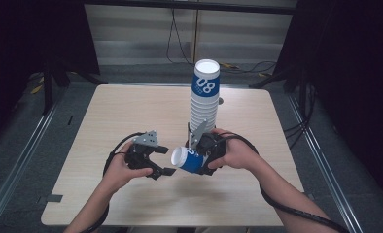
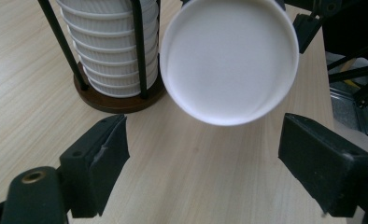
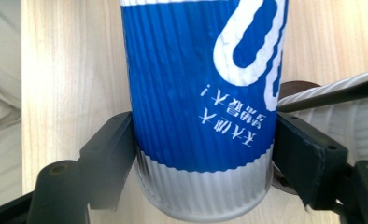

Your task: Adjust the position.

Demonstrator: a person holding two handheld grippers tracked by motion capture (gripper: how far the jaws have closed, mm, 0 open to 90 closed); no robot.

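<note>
The right gripper [image 1: 199,156] clamped a blue cup [image 1: 188,159] sideways. The left gripper [image 1: 164,160] stood apart, jaws wide, facing its mouth

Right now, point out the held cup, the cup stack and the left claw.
held cup [image 3: 201,102], right gripper view, blue ribbed side.
cup stack [image 1: 204,99], high view, white ribbed middle.
left claw [image 1: 164,160], high view, gap between its jaws.

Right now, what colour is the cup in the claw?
Blue ribbed paper cup with white markings, clearest in the right gripper view.
</note>
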